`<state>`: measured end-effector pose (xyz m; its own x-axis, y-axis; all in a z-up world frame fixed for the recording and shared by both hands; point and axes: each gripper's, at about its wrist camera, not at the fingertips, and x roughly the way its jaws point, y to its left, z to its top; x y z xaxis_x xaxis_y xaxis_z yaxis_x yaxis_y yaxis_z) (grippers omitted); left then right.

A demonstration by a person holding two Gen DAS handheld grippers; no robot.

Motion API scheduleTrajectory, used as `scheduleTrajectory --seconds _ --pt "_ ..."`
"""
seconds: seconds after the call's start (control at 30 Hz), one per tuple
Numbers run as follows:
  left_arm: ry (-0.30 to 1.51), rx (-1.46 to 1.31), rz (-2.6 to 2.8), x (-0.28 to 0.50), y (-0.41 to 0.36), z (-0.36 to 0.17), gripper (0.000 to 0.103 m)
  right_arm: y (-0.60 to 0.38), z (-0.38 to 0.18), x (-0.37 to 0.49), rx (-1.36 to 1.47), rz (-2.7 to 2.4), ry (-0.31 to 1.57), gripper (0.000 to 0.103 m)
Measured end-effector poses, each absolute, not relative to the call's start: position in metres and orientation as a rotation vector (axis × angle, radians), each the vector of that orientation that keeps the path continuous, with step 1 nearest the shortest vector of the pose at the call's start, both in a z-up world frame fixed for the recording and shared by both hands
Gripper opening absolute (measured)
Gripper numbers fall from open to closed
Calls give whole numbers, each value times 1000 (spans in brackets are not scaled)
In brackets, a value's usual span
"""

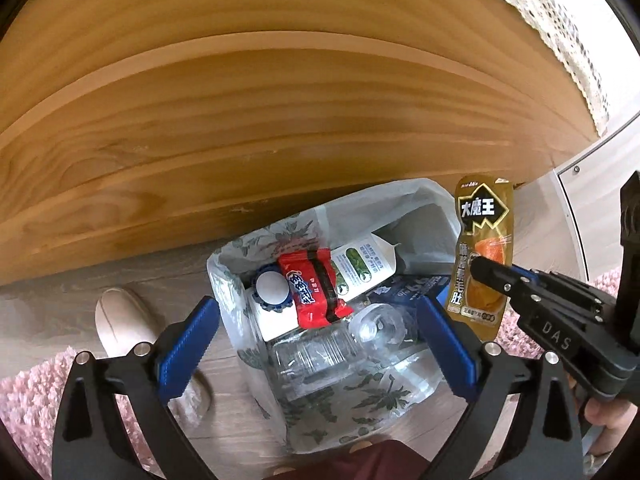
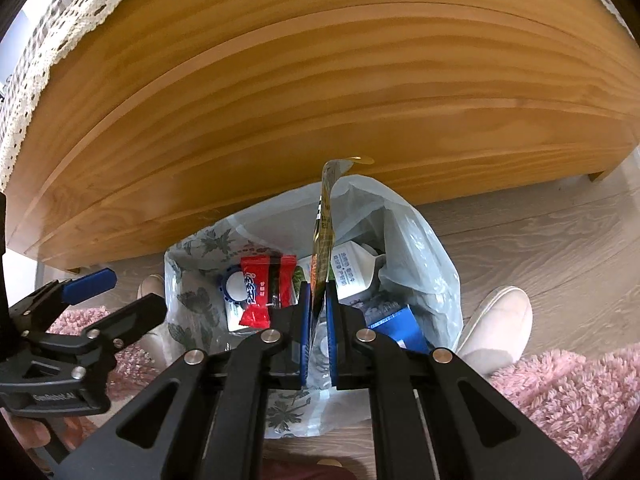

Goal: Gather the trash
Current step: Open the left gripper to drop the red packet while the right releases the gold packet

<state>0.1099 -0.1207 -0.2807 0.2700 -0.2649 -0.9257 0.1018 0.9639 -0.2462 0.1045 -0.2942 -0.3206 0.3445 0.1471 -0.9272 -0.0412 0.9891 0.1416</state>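
Note:
A bin lined with a leaf-printed white bag (image 1: 230, 258) (image 2: 420, 236) stands on the floor below both grippers. Inside lie a red snack packet (image 1: 316, 292) (image 2: 262, 292), a white carton (image 1: 360, 266), a clear plastic bottle (image 1: 320, 356) and a blue box (image 2: 400, 322). My left gripper (image 1: 316, 338) (image 2: 116, 300) hangs open over the bag's mouth with nothing between its blue pads. My right gripper (image 2: 319, 308) (image 1: 480, 270) is shut on a gold snack wrapper (image 1: 482, 216) (image 2: 325, 232), held upright over the bag's right side.
A wooden furniture front (image 1: 240, 120) (image 2: 320, 100) rises just behind the bin, with a lace-edged cloth (image 2: 60, 12) on top. Pink shaggy rug (image 1: 28, 412) (image 2: 580, 392) lies near me. A person's pale slippers (image 1: 124, 320) (image 2: 498, 320) flank the bin on grey wood flooring.

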Motion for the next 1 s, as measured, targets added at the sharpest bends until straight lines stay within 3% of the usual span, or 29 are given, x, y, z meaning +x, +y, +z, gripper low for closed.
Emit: scheduleTrajectory --seconds 0.23,0.33,0.37,0.4,0.47,0.7,1.0 --pt "1274 -170 -235 106 -115 -280 96 -291 -327 107 57 108 1243 9" --pt "1273 -181 -233 107 -114 -280 95 -295 -327 107 60 90 1249 35" --pt "1272 -183 -233 106 -114 -281 95 -295 -326 106 61 85 1246 52" --pt "1275 -184 -233 106 -114 -281 95 -296 -325 105 67 84 1238 57" --pt "1279 -193 -234 106 -113 -281 95 -296 -322 104 65 82 1228 59" --pt "1281 -209 -233 105 -112 -281 95 -297 -323 103 60 65 1229 85" --pt "1279 -211 -234 105 -112 -282 95 -291 -327 103 13 51 1233 93"
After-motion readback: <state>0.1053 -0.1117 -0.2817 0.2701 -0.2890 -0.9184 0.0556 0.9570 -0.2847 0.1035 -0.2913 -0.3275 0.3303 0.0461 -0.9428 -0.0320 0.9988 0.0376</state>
